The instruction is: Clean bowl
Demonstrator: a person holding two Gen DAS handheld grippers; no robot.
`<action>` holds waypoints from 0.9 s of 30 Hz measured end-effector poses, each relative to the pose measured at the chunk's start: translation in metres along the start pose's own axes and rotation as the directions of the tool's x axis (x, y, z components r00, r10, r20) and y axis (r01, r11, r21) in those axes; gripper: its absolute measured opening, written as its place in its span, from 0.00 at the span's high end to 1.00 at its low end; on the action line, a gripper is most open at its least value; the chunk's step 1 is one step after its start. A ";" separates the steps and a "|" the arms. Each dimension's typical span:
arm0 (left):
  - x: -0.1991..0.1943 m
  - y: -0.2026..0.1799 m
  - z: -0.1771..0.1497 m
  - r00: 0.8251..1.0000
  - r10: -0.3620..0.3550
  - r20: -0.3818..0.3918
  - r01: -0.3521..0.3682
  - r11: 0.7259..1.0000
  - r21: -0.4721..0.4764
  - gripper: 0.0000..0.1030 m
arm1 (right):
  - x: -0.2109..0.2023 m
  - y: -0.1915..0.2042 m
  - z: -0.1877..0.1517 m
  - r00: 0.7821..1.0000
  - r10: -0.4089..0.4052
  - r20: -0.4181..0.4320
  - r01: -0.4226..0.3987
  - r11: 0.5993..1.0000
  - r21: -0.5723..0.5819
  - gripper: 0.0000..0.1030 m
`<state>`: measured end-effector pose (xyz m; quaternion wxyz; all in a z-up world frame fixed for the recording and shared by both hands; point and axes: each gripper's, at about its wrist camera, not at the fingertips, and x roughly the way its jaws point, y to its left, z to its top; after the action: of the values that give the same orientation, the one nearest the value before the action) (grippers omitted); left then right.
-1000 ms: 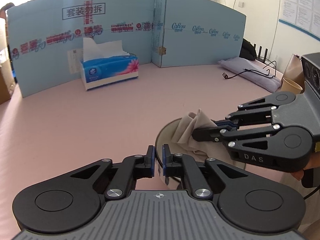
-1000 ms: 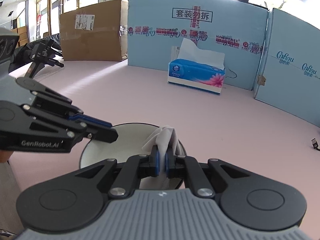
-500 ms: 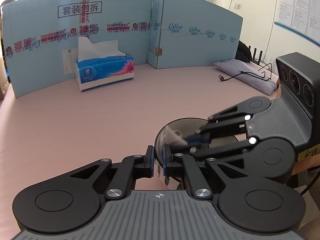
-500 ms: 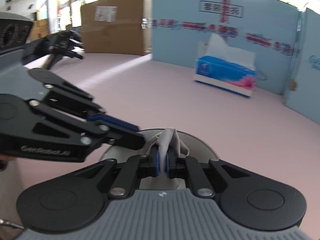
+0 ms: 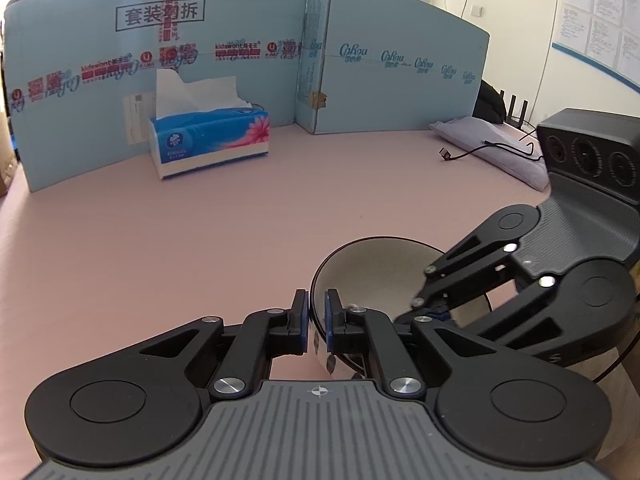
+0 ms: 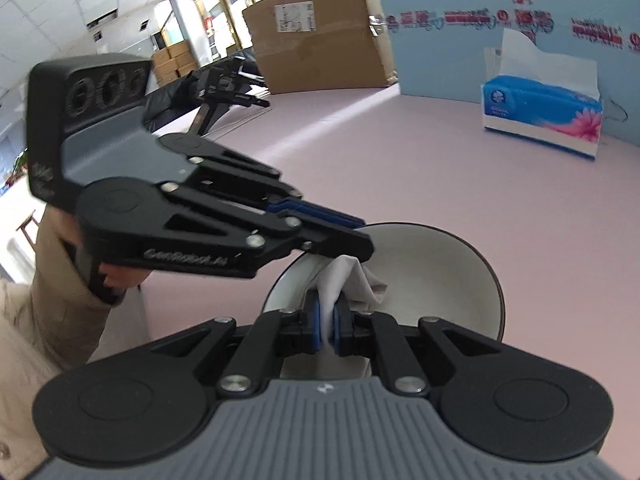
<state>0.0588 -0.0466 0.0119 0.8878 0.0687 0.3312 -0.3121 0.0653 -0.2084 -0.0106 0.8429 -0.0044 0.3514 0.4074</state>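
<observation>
- Bowl [image 5: 376,276] sits on pink tabletop [image 5: 200,232], near front edge, well apart from tissue box [image 5: 208,140] at the back by the blue cardboard screen [image 5: 200,40].
- Bowl looks ceramic: cream inside, dark rim. Prob. stiff, fairly heavy, glazed so slippery, would chip if dropped. Best hold = pinch across rim wall, one pad inside, one outside.
- L gripper [image 5: 316,316] does exactly that: jaws clamped on near-left rim, blue pads either side of the wall. Seems bowl tilts up a bit toward that side, can't be sure.
- R gripper [image 6: 326,322] has jaws pinched together on a white tissue [image 6: 344,276]; wad sticks out ahead of the pads and lies on the inner wall of bowl [image 6: 432,268] near the L gripper's tip.
- Tissue: soft, light, limp, tears easily. Short grip near the wad looks right, gives enough push for wiping.
- Pose: both grippers angle down into the bowl from the near side. In left wrist view the R gripper [image 5: 430,312] comes in from the right, tips low inside bowl, tissue hidden there.
- In right wrist view the L gripper [image 6: 362,236] comes from the left, held by a hand [image 6: 120,276] in a beige sleeve [image 6: 44,320].
- Step judged: mid-wipe of the inside. No dirt visible, so progress unclear.
- Risk: rim slipping out of the pinch if wipe pushes hard.
</observation>
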 end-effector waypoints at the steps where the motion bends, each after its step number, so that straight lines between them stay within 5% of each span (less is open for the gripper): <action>1: 0.000 0.000 0.000 1.000 0.002 0.000 -0.002 1.000 0.000 0.90 | 0.001 0.000 0.001 1.000 -0.013 0.007 0.013 1.000 0.008 0.90; 10: 0.000 -0.001 0.000 1.000 0.010 0.010 -0.010 1.000 -0.016 0.91 | 0.000 0.007 -0.002 0.985 -0.163 0.055 0.158 0.984 0.079 0.91; 14: -0.002 -0.001 -0.001 1.000 0.006 0.013 -0.005 0.999 -0.039 0.85 | 0.003 0.014 -0.005 0.954 -0.288 0.080 0.282 0.957 0.073 0.91; 27: -0.016 -0.008 -0.008 0.999 0.035 0.016 -0.034 0.998 -0.054 0.80 | -0.006 0.013 -0.015 0.869 -0.480 0.124 0.473 0.877 0.082 0.92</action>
<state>0.0408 -0.0423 0.0165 0.8974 0.0480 0.3307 -0.2881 0.0451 -0.2083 -0.0147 0.9397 -0.0418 0.2893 0.1775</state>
